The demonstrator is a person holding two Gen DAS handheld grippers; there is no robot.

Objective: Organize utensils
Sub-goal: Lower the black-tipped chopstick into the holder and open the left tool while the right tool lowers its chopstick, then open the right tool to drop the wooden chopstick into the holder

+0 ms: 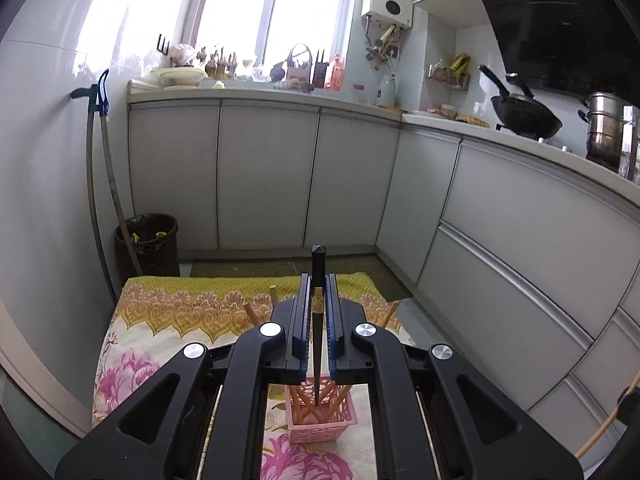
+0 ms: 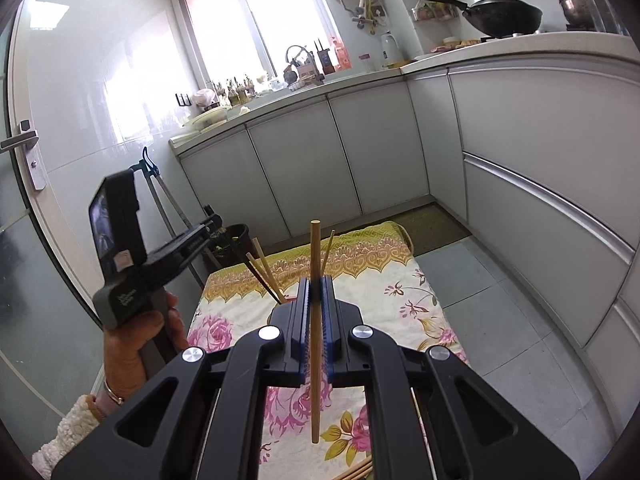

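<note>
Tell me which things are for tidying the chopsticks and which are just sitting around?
For the job: black chopstick, wooden chopstick, pink basket, loose chopsticks.
Just around: wok, kettle, bin, steel pot.

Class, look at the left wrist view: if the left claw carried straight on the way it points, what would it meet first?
Probably the flowered cloth beyond the pink basket; the left claw, shut on a black chopstick, points slightly downward, but depth is unclear.
</note>
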